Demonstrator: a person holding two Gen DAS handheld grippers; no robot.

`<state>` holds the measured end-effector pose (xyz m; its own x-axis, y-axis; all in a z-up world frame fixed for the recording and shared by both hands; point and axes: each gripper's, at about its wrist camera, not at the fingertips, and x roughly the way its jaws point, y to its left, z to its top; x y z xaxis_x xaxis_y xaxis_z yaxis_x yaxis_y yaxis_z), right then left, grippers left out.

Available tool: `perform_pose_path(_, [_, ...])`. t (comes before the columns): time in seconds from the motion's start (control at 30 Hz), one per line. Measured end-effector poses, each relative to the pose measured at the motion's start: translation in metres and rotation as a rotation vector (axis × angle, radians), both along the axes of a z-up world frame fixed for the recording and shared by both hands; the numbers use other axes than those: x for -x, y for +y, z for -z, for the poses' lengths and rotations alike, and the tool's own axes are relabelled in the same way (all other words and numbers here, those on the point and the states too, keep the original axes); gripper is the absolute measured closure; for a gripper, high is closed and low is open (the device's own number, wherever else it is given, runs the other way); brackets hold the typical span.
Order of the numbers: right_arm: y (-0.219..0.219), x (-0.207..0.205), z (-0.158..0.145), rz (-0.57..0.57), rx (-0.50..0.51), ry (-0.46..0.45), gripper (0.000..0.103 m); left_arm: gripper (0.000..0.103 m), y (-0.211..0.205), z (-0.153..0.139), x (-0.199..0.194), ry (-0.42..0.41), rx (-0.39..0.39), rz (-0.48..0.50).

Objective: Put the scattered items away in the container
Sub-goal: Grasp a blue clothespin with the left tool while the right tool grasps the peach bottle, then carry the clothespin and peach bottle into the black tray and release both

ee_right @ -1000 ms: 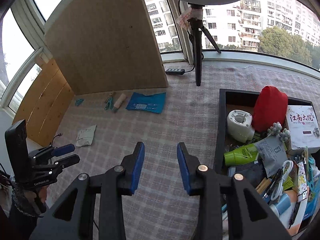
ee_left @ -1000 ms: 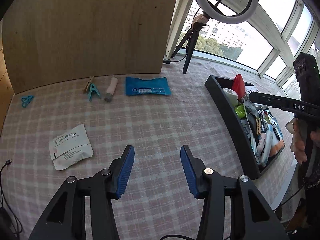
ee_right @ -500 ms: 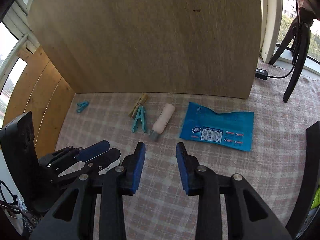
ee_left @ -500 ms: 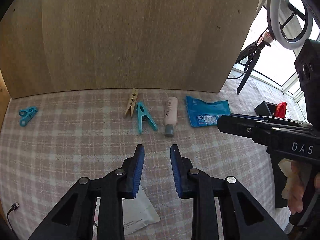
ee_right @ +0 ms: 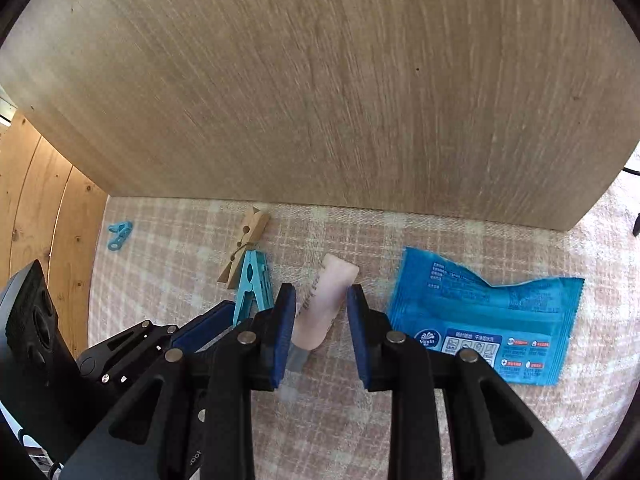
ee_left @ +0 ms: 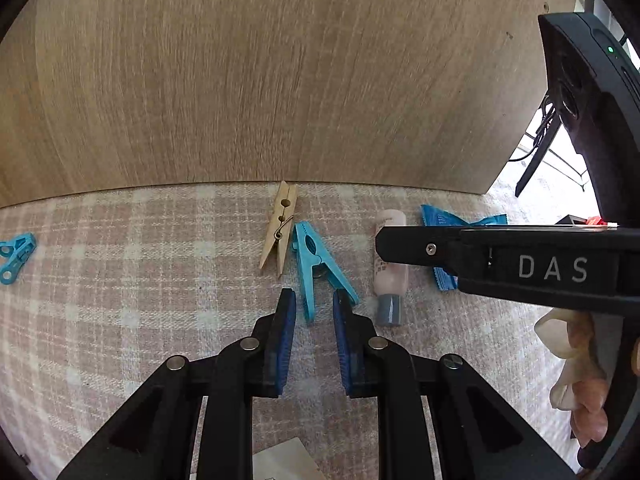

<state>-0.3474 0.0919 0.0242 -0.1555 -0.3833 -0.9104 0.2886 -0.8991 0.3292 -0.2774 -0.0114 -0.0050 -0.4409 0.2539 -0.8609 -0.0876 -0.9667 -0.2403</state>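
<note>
A blue plastic clothespin [ee_left: 316,264] lies on the checked cloth. My left gripper [ee_left: 313,300] hangs just above its near legs, and one leg reaches in between the closing jaws; the pads do not press it. A wooden clothespin [ee_left: 280,228] lies close on its left. A pink bottle with a grey cap [ee_right: 324,300] lies between the closing jaws of my right gripper [ee_right: 320,300], which do not visibly clamp it. Beside the bottle lies a blue tissue packet [ee_right: 480,320]. In the left wrist view the right gripper's fingers [ee_left: 404,246] cross over the bottle [ee_left: 390,276].
A tall wooden board [ee_left: 280,80] stands right behind the items. A small blue clip [ee_left: 14,256] lies far left on the cloth. A white sachet [ee_left: 280,464] peeks out under the left gripper. A gloved hand [ee_left: 576,380] holds the right gripper.
Both grippers have moved forward and down to the row of items by the board. Both pairs of jaws have narrowed, the left around the blue clothespin's leg, the right around the pink bottle.
</note>
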Motion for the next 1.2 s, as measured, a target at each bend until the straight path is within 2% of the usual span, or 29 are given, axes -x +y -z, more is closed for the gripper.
perform_pose_path(0.13, [-0.007,0.001,0.007,-0.011,-0.029,0.007,0.077,0.086,0.003,0.001,0.0,0.013,0.02,0.006])
perform_pose_path(0.17, [-0.008,0.001,0.008,-0.011,-0.032,0.012,0.08,0.089,0.003,0.002,0.0,0.015,0.024,0.008])
perform_pose_path(0.2, [-0.008,0.0,0.009,-0.011,-0.029,0.012,0.082,0.097,0.004,0.003,0.0,0.012,0.023,0.012])
perform_pose_path(0.37, [0.0,-0.01,0.009,-0.007,0.007,0.022,0.084,0.099,0.003,0.003,-0.01,0.012,0.002,0.01])
perform_pose_path(0.53, [0.029,-0.029,-0.007,0.003,0.072,0.041,0.084,0.099,0.003,-0.011,-0.036,0.039,-0.019,0.006])
perform_pose_path(0.67, [0.056,-0.053,-0.033,0.011,0.122,0.08,0.084,0.099,0.015,-0.034,-0.034,0.063,-0.04,0.034])
perform_pose_path(0.87, [0.135,-0.079,-0.074,0.086,0.14,0.148,0.084,0.099,0.073,-0.073,-0.05,0.119,-0.059,0.139])
perform_pose_path(1.03, [0.241,-0.108,-0.101,0.215,0.112,0.205,0.084,0.099,0.151,-0.096,-0.062,0.149,-0.101,0.277])
perform_pose_path(1.2, [0.365,-0.133,-0.108,0.4,0.049,0.227,0.084,0.099,0.239,-0.111,-0.077,0.15,-0.124,0.431])
